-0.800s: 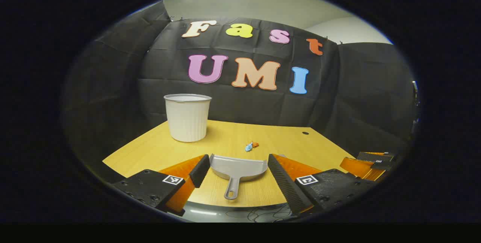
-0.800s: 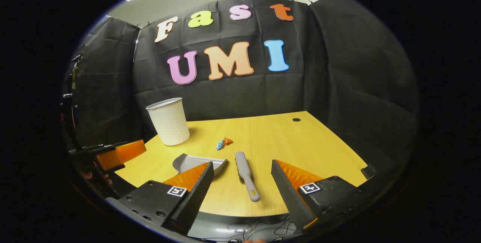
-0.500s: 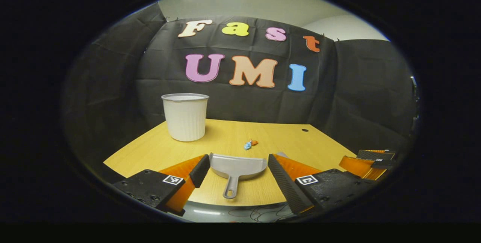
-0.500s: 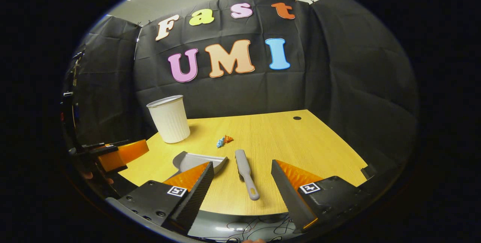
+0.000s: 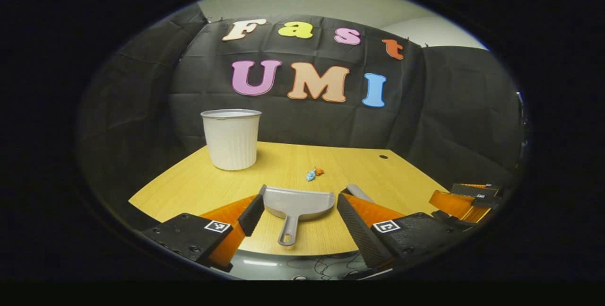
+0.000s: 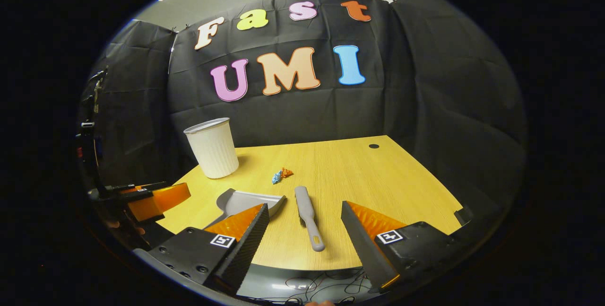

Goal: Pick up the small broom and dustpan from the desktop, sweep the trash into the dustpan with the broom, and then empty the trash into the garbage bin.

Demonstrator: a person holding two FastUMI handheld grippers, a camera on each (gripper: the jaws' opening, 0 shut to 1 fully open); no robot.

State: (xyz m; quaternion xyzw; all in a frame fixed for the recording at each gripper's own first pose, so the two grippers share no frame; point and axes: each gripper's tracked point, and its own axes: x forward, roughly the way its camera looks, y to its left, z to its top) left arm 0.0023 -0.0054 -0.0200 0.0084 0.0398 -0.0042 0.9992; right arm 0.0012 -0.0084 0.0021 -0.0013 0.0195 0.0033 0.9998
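Two containers sit on your desk (image 6: 378, 178): the white ribbed garbage bin (image 5: 231, 139) stands upright at the far left corner, and what lies inside it cannot be seen from either view; the grey dustpan (image 5: 295, 204) lies flat near the front edge, its tray bare, its handle pointing back toward you. Just beyond the dustpan's mouth, well apart from the bin, lies the trash (image 5: 314, 173) — a small blue and orange crumple. The grey broom (image 6: 308, 216) lies flat just right of the dustpan, handle toward the front edge.

Your left gripper (image 5: 297, 211) hangs spread wide with the dustpan framed between its fingers, touching nothing. Your right gripper (image 6: 305, 223) is likewise wide apart — the broom lies in the gap, neither finger on it, and both grippers hold nothing.
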